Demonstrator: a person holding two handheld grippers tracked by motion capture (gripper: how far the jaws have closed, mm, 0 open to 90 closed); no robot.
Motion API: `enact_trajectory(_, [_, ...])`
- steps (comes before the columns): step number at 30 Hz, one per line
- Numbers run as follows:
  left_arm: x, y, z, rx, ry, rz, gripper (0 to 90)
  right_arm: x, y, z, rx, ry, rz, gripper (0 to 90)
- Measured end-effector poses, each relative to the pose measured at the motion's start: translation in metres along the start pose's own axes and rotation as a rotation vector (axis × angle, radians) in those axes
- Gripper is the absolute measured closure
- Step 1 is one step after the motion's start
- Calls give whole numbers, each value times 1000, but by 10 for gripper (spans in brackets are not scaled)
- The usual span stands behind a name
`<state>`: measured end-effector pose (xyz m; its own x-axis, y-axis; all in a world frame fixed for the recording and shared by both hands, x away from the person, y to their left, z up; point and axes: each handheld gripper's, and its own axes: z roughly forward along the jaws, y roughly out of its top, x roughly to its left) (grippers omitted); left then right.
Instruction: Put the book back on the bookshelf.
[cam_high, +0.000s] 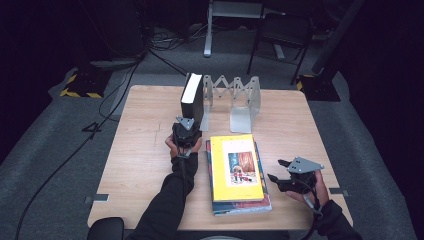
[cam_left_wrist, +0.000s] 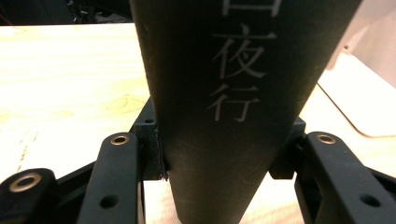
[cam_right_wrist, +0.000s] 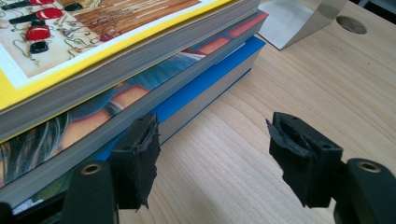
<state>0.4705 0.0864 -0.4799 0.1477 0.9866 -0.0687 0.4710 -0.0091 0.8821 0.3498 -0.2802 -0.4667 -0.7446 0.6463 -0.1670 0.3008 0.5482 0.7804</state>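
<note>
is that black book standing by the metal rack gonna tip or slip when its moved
Probably stiff: the black book stands upright on its own edge beside the metal rack. It looks thick, so likely heavy for its size. Tall and narrow, it could tip sideways if pushed high. Its matte spine between the left hand-held gripper pads suggests little slipping.

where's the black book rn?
In the high view the black book stands upright at the table's far middle, against the left end of the metal book rack. The left gripper clamps its spine from the near side.
</note>
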Motion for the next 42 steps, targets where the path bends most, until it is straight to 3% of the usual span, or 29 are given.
enact_trajectory(3, [-1, 4, 6, 0, 10, -20, 513, 0, 0, 0, 2, 10, -4, 360])
enact_trajectory(7, [3, 3, 6, -1, -23, -38, 496, 0, -1, -1, -4, 9, -7, 345])
enact_trajectory(11, [7, 1, -1, 18, -46, 13, 452, -1, -1, -2, -10, 3, 1, 341])
enact_trajectory(17, [15, -8, -18, 20, -94, 23, 441, -1, -5, -6, -11, -1, 6, 339])
enact_trajectory(20, [16, -13, -27, 6, -117, 37, 522, 0, -6, -8, -14, -2, 5, 339])
enact_trajectory(22, [16, -13, -27, 23, -114, 56, 545, -1, -7, -8, -13, -2, 7, 339])
enact_trajectory(28, [14, -9, -21, 32, -135, 78, 572, 0, -7, -6, -9, -1, 6, 340])
enact_trajectory(31, [15, -5, -15, 29, -153, 82, 667, 1, -6, -5, -4, 3, 1, 339])
enact_trajectory(33, [16, -3, -14, 24, -160, 81, 723, 2, -7, -4, 0, 4, -1, 339])
enact_trajectory(37, [16, -1, -10, 20, -160, 63, 744, 1, -7, -3, 2, 4, 1, 339])
enact_trajectory(42, [17, -8, -18, 11, -177, -3, 617, 1, -8, -3, 7, 1, 0, 337])
